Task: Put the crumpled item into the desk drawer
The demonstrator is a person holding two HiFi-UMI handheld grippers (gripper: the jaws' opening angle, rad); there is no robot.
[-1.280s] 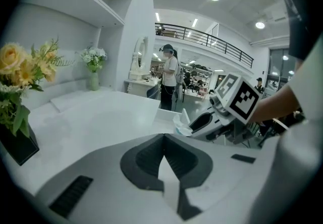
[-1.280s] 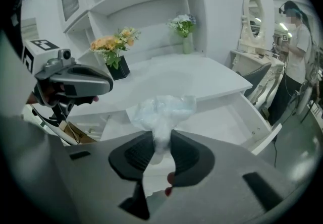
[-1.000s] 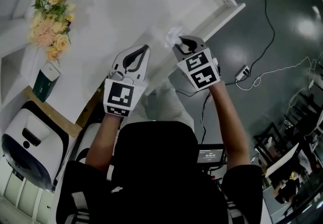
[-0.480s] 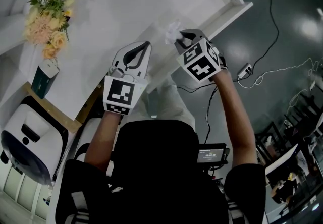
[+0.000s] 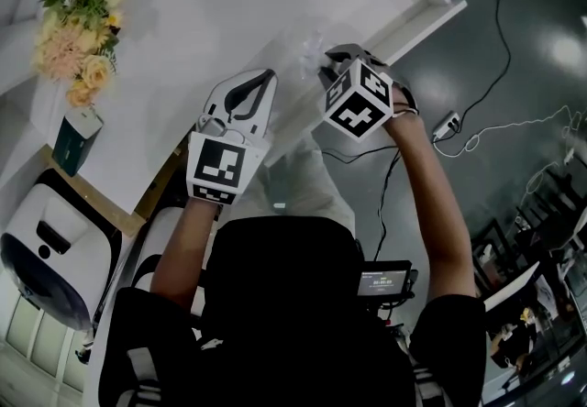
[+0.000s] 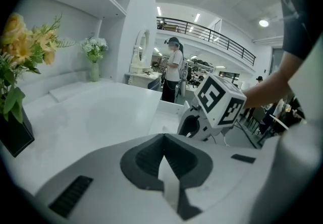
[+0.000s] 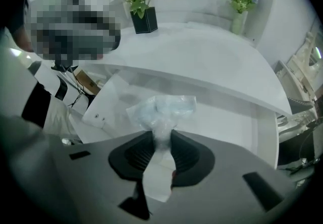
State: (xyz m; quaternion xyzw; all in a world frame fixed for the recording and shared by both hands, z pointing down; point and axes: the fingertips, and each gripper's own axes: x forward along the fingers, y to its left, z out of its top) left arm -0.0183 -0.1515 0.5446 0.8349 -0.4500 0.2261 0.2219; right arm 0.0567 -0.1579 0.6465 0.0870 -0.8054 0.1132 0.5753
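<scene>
The crumpled item (image 7: 164, 109) is a wad of clear plastic film, and my right gripper (image 7: 162, 134) is shut on its lower end. In the head view the crumpled item (image 5: 312, 53) shows just beyond my right gripper (image 5: 327, 66), at the white desk's (image 5: 211, 20) front edge. The open white drawer (image 6: 169, 113) sticks out from the desk, with the right gripper (image 6: 194, 126) beside it. My left gripper (image 6: 164, 135) is shut with nothing in it. It hangs over the desk edge, left of the right one, where the left gripper (image 5: 260, 82) points forward.
Yellow flowers in a dark vase (image 5: 71, 66) stand at the desk's left end, and a pale vase (image 7: 238, 13) further back. A white machine (image 5: 46, 249) sits at lower left. Cables and a power strip (image 5: 442, 132) lie on the dark floor. A person (image 6: 174, 74) stands far off.
My right gripper has moved a little forward with the crumpled item and has turned, so its marker cube shows another face. The left gripper has barely moved.
</scene>
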